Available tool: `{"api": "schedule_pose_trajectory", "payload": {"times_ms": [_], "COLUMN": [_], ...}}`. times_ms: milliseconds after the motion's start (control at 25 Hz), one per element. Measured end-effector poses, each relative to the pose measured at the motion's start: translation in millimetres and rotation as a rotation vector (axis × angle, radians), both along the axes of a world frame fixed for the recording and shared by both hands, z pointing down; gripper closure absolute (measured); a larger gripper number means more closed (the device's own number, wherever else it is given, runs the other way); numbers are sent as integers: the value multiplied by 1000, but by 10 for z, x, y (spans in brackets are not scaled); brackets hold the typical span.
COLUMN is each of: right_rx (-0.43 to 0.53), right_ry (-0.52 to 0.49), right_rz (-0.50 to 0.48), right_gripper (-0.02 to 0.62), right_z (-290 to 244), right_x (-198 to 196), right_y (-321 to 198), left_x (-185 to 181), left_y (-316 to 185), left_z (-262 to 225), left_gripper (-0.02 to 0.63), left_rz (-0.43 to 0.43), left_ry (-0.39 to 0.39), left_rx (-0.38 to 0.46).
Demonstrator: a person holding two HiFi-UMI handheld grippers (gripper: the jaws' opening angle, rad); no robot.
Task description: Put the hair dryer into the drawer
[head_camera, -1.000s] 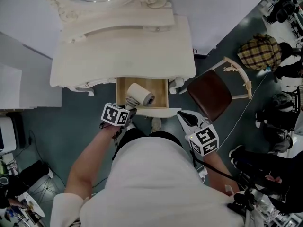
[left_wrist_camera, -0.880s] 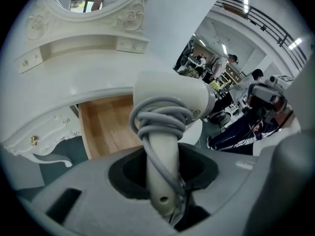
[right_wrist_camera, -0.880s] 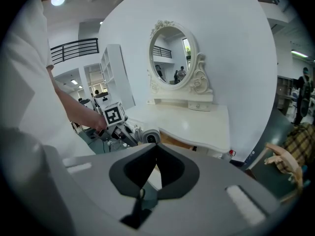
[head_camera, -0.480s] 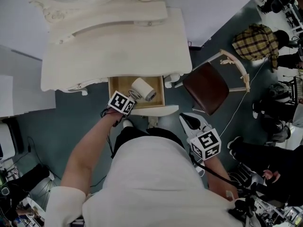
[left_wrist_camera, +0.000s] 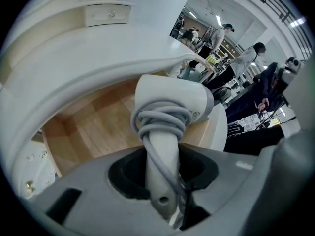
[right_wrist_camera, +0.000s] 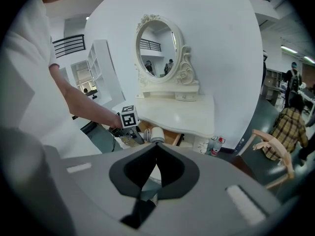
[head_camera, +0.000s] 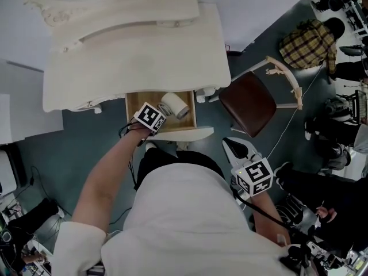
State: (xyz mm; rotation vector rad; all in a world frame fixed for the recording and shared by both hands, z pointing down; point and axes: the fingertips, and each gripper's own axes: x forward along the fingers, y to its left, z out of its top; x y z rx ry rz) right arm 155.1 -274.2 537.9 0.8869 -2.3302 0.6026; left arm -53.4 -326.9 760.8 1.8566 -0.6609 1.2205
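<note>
The white hair dryer (head_camera: 174, 104) hangs low inside the open wooden drawer (head_camera: 133, 99) of the cream dressing table (head_camera: 132, 56). My left gripper (head_camera: 161, 113) is shut on its handle, reaching steeply down into the drawer. In the left gripper view the dryer (left_wrist_camera: 172, 100) stands with its grey cord wound round the handle, and the jaws of the left gripper (left_wrist_camera: 162, 171) clamp the handle above the drawer floor (left_wrist_camera: 93, 127). My right gripper (head_camera: 235, 148) sits back beside my body, shut and empty. In its own view the right gripper (right_wrist_camera: 156, 144) has its tips meeting.
The drawer's white front (head_camera: 184, 134) sticks out toward me. A chair with a brown seat (head_camera: 248, 105) stands just right of the drawer. An oval mirror (right_wrist_camera: 157, 41) tops the table. Bottles (right_wrist_camera: 215, 145) stand by the wall. People and gear crowd the far right (head_camera: 339, 125).
My left gripper has carried the hair dryer forward and down, from over the drawer's front edge into the drawer. The right gripper has drifted a little back and to the right.
</note>
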Motion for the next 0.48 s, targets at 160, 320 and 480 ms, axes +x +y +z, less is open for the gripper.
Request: {"api": "schedule_pose_trajectory", "payload": {"times_ms": [160,320,480], "right_rx": [-5,-19,-35], "right_ry": [7,14,23], "right_rz": [-6,-3,3], "right_gripper": [595,595,595], "right_z": [22,59,89], "right_x": [75,116,188], "right_y": [-31,-54,-55], "left_x": [77,92,71], "left_y": [-64,-175,-286], "left_z": [73,166,254], "left_gripper": [457,457,457], "left_rz": [22,-4,-36], "left_ry": [-23,-30,-51], "left_rx": [-1,-1,15]}}
